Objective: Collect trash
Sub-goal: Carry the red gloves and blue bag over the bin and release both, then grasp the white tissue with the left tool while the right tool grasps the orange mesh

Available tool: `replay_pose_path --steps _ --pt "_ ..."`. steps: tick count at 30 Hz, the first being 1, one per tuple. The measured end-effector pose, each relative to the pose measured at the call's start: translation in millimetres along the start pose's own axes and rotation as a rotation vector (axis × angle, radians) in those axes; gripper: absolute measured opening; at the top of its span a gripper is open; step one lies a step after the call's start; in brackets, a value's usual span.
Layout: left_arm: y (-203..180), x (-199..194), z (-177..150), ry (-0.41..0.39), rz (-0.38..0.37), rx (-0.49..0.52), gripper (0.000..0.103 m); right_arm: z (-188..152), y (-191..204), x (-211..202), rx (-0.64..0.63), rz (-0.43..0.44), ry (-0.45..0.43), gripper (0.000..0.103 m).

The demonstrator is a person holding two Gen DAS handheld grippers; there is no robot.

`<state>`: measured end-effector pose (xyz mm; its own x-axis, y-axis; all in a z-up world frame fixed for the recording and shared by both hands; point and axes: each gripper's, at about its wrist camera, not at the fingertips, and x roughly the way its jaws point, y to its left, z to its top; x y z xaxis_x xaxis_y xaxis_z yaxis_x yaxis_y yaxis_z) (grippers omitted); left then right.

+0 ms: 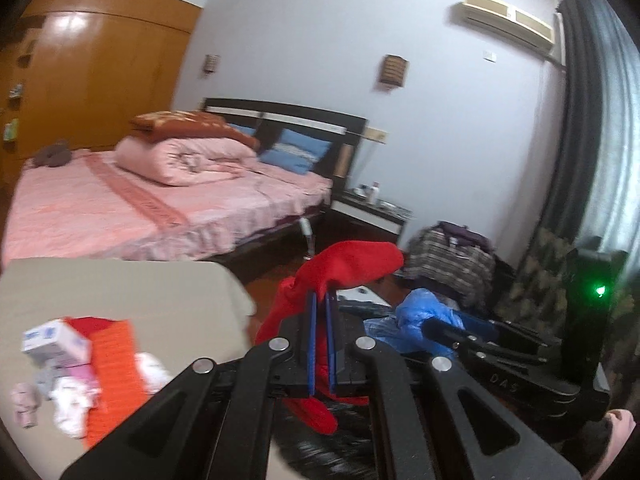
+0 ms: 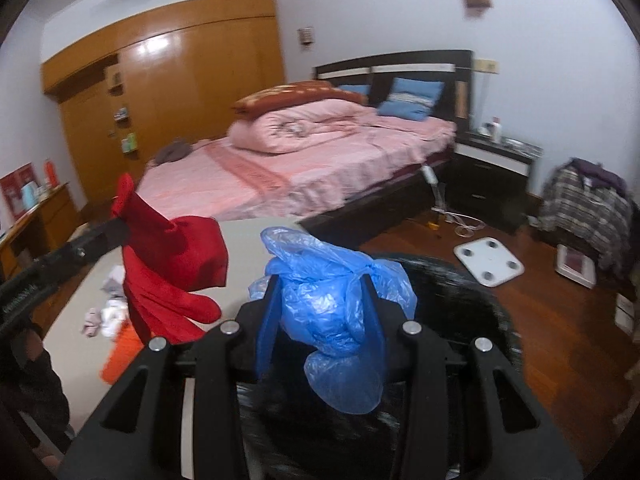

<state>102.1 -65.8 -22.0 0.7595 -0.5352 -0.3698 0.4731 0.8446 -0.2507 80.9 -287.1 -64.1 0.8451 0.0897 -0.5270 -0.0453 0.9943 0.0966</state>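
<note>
Bedroom: pink bed (image 2: 320,168), beige table (image 1: 120,292) bearing scattered litter (image 1: 80,376). Left gripper (image 1: 320,300) narrow, clamped on red cloth (image 1: 352,264) held above table's edge. Right gripper (image 2: 320,284) pinches crumpled blue plastic bag (image 2: 336,320) over black bin (image 2: 460,292).

The only lettering I can read is "DAS", in pale capitals on the black body of the right gripper (image 1: 444,326), beside the blue plastic bag (image 1: 424,312). The small white box (image 1: 56,340) on the beige table (image 1: 120,284) carries blue print, too blurred for me to read.
</note>
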Motion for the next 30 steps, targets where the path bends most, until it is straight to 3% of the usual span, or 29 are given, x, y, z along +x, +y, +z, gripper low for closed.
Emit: replay_pose_path --steps 5,8,10,11,12,13,16,20,30 --pt "-28.1 34.5 -4.6 0.041 -0.079 0.019 0.004 -12.6 -38.2 -3.6 0.041 -0.083 0.008 0.038" --pt "-38.6 53.5 -7.6 0.075 -0.118 0.030 0.006 -19.7 -52.6 -4.6 0.058 -0.124 0.010 0.044" --pt "-39.4 58.9 -10.6 0.092 -0.115 0.037 0.016 -25.0 -59.5 -3.7 0.067 -0.154 0.018 0.056" --pt "-37.6 60.5 -12.9 0.104 -0.112 0.038 0.035 -26.3 -61.4 -2.7 0.070 -0.162 0.019 0.064" --pt "-34.5 60.0 -15.1 0.105 -0.099 0.037 0.046 -27.8 -62.5 -1.5 0.071 -0.172 0.017 0.072" --pt "-31.0 59.0 -17.3 0.103 -0.084 0.037 0.047 -29.3 -62.5 -0.9 0.070 -0.180 0.016 0.075" --pt "-11.7 48.2 -23.9 0.104 -0.011 0.039 0.054 -28.9 -56.4 1.7 0.059 -0.185 0.004 0.089" --pt "19.4 29.3 -31.4 0.096 0.106 0.034 0.066 -24.5 -38.4 5.2 0.043 -0.152 -0.004 0.097" --pt "117.7 -47.0 -62.1 0.091 0.468 0.001 0.071 -23.0 56.3 39.3 0.002 0.051 0.023 0.097"
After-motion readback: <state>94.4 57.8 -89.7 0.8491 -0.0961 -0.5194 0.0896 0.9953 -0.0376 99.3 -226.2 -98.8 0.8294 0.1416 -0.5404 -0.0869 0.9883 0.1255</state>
